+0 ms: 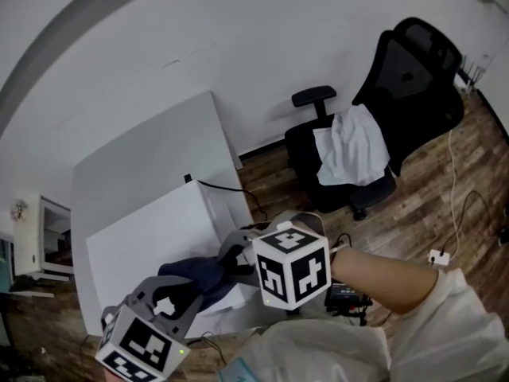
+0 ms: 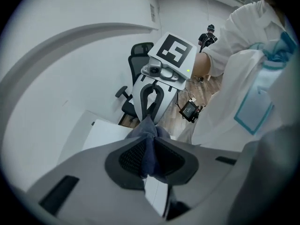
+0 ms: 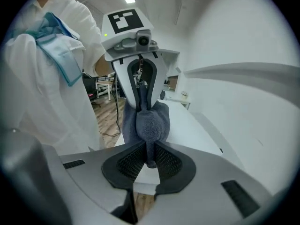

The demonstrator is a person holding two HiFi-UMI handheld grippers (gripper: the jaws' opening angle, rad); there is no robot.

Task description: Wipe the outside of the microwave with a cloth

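Cloth (image 1: 195,277), dark blue and bunched, hangs between my two tongs over the near top edge of the white microwave (image 1: 151,229). My left gripper (image 2: 149,158) pinches one end, my right gripper (image 3: 149,161) pinches the other. White table (image 1: 143,153) underneath, black office chair (image 1: 398,78) beyond.

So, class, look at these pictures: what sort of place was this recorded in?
Probably an office or lab room, not a kitchen: a black swivel office chair with a white garment draped over it, wood-look floor with loose cables, and a white table by a bare wall.
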